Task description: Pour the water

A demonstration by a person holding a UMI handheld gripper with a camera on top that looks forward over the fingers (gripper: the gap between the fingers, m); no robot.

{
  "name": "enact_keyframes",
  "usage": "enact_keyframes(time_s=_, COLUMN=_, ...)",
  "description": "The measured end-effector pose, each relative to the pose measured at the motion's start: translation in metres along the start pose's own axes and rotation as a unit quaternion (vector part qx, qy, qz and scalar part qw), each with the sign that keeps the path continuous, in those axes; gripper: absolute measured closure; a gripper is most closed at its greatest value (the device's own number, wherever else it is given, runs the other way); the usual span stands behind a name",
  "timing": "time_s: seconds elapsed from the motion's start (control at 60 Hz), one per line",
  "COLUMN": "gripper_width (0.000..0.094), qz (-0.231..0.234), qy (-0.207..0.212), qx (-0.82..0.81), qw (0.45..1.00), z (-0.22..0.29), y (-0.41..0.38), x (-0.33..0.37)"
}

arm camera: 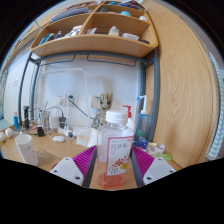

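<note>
A clear plastic bottle (116, 150) with a white and red label and a white cap stands upright between my two fingers. Pinkish liquid shows near its base. My gripper (113, 172) holds it: both magenta pads (84, 160) press against the bottle's sides. The bottle is over a wooden table (45, 160). A white cup (26, 150) stands on the table to the left, beyond the left finger.
A white wall with power sockets (70, 100) is behind the table, with wooden shelves (95, 40) full of items above. A spray bottle (128, 118) and small containers stand at the back. A wooden panel (185, 100) rises on the right.
</note>
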State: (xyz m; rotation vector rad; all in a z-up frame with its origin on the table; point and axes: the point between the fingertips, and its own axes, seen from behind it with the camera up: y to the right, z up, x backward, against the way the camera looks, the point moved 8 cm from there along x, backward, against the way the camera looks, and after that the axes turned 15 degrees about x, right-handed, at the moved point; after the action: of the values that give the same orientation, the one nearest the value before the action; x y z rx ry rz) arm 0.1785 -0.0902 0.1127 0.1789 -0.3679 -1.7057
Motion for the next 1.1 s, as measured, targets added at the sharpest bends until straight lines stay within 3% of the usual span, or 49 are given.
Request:
enact_keyframes(time_s=0.25, gripper_width=0.0475, qz=0.000, qy=0.001, qx=-0.014, qw=1.000, z=-0.002, y=0.003, x=0.000)
enact_keyframes(time_s=0.433, gripper_width=0.0483, qz=0.006, qy=0.000, qx=0.052, qw=0.999, z=0.011, y=-0.008, x=0.005)
enact_keyframes(time_s=0.567, gripper_width=0.0480, qz=0.001, qy=0.016, qx=0.214, qw=0.977, z=0.042, y=-0.027, x=0.007)
enact_keyframes(time_s=0.8, gripper_width=0.0480, qz=-0.037, qy=0.083, qx=0.554, qw=0.828, z=0.103, y=-0.078, x=0.007)
enact_keyframes(time_s=1.1, gripper_width=0.0483, qz=-0.045, qy=0.152, qx=0.785, qw=0.598, z=0.133, y=-0.137, x=0.009)
